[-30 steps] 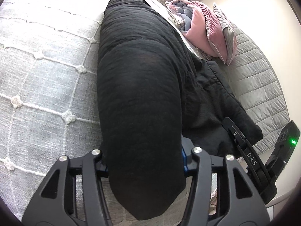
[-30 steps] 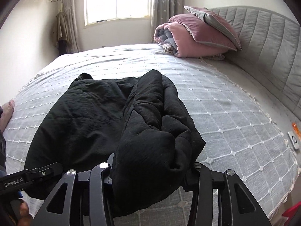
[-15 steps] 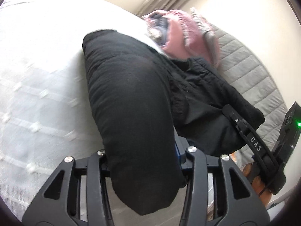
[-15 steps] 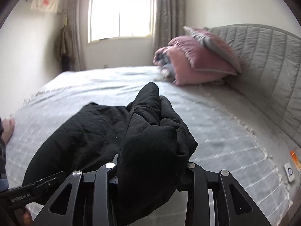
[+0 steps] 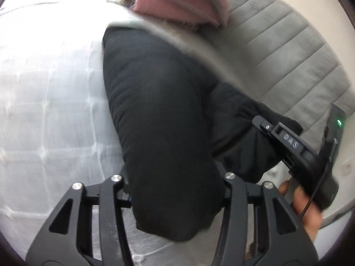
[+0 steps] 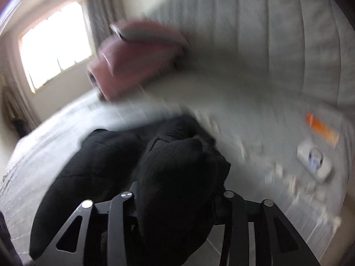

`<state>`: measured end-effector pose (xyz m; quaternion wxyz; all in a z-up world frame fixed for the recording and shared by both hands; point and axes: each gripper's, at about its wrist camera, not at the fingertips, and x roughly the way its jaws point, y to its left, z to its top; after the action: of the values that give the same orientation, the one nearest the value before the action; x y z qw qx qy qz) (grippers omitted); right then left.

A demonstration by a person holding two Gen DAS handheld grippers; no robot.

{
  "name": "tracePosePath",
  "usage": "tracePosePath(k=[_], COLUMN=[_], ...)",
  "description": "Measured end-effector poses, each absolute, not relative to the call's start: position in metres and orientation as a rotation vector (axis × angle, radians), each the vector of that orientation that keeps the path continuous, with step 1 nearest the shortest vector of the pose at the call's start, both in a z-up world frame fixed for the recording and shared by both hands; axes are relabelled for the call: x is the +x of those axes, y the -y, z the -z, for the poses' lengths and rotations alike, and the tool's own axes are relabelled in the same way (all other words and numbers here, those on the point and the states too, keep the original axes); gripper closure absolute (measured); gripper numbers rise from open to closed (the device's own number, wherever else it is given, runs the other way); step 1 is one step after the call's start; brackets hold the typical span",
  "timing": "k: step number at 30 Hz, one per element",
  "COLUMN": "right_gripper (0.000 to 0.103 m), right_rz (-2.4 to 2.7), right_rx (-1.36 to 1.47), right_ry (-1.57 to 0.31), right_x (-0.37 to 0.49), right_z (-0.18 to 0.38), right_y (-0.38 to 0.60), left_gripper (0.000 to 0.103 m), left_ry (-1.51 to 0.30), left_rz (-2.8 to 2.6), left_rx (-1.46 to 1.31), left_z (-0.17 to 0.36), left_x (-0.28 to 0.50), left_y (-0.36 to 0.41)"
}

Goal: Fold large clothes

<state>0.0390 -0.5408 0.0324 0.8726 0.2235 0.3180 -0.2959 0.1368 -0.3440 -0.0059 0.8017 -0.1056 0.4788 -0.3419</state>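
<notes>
Left gripper (image 5: 175,190): my jaws are clenched on a thick bunch of the black padded garment (image 5: 159,119).
Right gripper (image 6: 175,201): jaws likewise clamped on a bunch of it.
Garment: one, draped from both grips onto the grey quilted bed (image 5: 48,110).
Left view only: "DAS" on the right gripper's body.
Right view only: window (image 6: 55,44), blurred; one orange tag (image 6: 321,128).
Pink bedding (image 5: 177,2): one pile by the headboard (image 5: 277,44).

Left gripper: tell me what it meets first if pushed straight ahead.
The black garment clamped in the left gripper already fills that line; beyond it likely the bedspread, though depth is unclear.
</notes>
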Motion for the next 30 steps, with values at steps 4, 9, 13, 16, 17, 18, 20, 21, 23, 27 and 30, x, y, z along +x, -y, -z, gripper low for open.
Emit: tracePosePath(k=[4, 9, 13, 16, 17, 18, 20, 21, 23, 27, 30], right_gripper=[0.044, 0.034, 0.031, 0.026, 0.025, 0.025, 0.025, 0.025, 0.025, 0.025, 0.025], right_rz=[0.592, 0.627, 0.659, 0.708, 0.745, 0.784, 0.822, 0.828, 0.801, 0.731, 0.695], right_rx=[0.563, 0.655, 0.654, 0.622, 0.6, 0.581, 0.558, 0.54, 0.49, 0.431, 0.37], right_ry=[-0.689, -0.695, -0.718, -0.7, -0.69, -0.682, -0.672, -0.67, -0.674, -0.708, -0.71], right_x=[0.021, 0.012, 0.013, 0.001, -0.006, -0.013, -0.021, -0.024, -0.029, -0.034, -0.04], right_z=[-0.011, -0.011, -0.022, -0.032, -0.038, -0.045, -0.055, -0.06, -0.072, -0.084, -0.097], right_y=[0.56, 0.568, 0.573, 0.571, 0.568, 0.565, 0.56, 0.556, 0.538, 0.504, 0.47], left_gripper=[0.045, 0.044, 0.044, 0.045, 0.046, 0.046, 0.046, 0.046, 0.046, 0.045, 0.036], left_ry=[-1.03, -1.121, -1.083, -1.042, -1.033, -1.023, -1.0, -0.991, -0.961, -0.916, -0.882], left_rz=[0.779, 0.815, 0.815, 0.81, 0.797, 0.786, 0.756, 0.734, 0.696, 0.643, 0.627], left_rx=[-0.272, -0.301, -0.277, -0.215, -0.196, -0.177, -0.14, -0.12, -0.08, -0.034, -0.038], left_z=[0.014, 0.005, -0.01, -0.021, -0.025, -0.028, -0.035, -0.037, -0.045, -0.063, -0.076], left_x=[0.136, 0.143, 0.131, 0.115, 0.111, 0.106, 0.099, 0.096, 0.089, 0.071, 0.056], left_y=[0.328, 0.306, 0.296, 0.281, 0.273, 0.264, 0.245, 0.237, 0.22, 0.181, 0.156])
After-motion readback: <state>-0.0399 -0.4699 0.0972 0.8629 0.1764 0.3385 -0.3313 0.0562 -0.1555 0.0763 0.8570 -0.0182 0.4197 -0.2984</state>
